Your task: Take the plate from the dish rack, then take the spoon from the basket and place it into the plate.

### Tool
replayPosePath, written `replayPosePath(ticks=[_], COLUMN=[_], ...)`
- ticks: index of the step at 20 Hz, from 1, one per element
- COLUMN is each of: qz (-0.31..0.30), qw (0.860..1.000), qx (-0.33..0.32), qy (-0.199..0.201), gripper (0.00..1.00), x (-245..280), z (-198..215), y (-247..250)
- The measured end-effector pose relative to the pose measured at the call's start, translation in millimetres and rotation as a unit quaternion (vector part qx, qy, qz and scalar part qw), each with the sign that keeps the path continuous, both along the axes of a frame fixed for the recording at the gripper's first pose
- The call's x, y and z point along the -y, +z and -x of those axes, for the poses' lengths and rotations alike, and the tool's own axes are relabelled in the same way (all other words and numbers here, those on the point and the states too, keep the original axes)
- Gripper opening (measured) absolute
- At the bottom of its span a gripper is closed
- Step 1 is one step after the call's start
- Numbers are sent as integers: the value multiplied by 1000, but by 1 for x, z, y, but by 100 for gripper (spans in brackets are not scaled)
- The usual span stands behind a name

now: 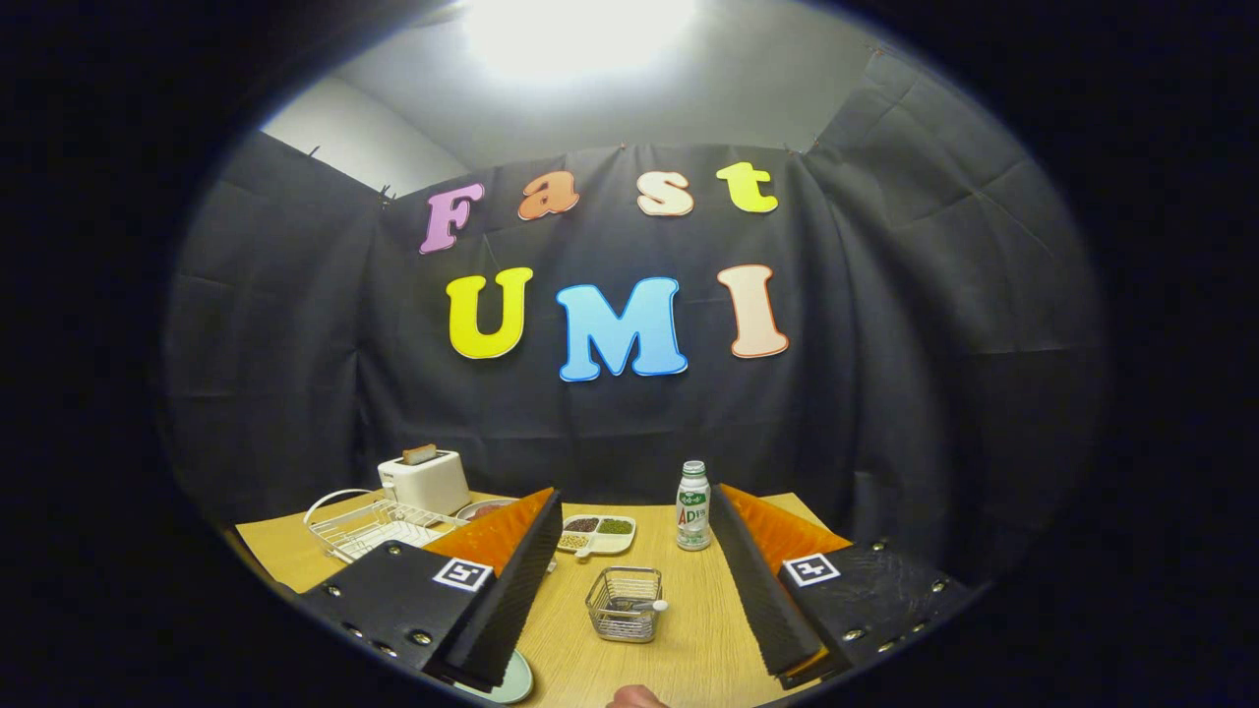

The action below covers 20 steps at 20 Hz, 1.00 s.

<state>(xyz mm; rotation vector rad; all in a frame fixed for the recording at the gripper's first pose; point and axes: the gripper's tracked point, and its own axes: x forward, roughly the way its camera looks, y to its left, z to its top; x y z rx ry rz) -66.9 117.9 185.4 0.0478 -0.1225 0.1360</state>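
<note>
On the wooden bench point(689, 639), going left to right, a white wire dish rack point(369, 526) is sitting at about ten o'clock from the claw point(634, 585), with a white toaster point(425, 482) standing just behind it and a slice of bread poking out of the top. A pale green plate point(511, 683) is lying flat on the bench, peeking out from under the left finger at about seven o'clock, well apart from the rack. The claw is hanging released above the bench, its two fingers spread wide and touching nothing. Between the fingers a small wire basket point(624, 603) is standing, and the white spoon point(651, 607) is resting in it with one end sticking out over the right rim. Beyond the basket, at twelve o'clock, a divided tray point(598, 533) of beans is lying, and a small white bottle point(693, 507) with a green cap is standing upright at one o'clock, just beside the right finger.
</note>
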Motion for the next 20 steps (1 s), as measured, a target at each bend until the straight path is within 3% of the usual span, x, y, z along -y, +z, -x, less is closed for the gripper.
replayPosePath(ticks=[8,14,16,20], qz=[7,13,1,-10], qw=[1000,999,998,998], qx=[-26,-43,-59,-53], qy=[-10,10,15,14], gripper=[92,86,77,37], x=[17,4,0,1], z=[-52,-89,-95,-108], y=[-80,-121,-136,-141])
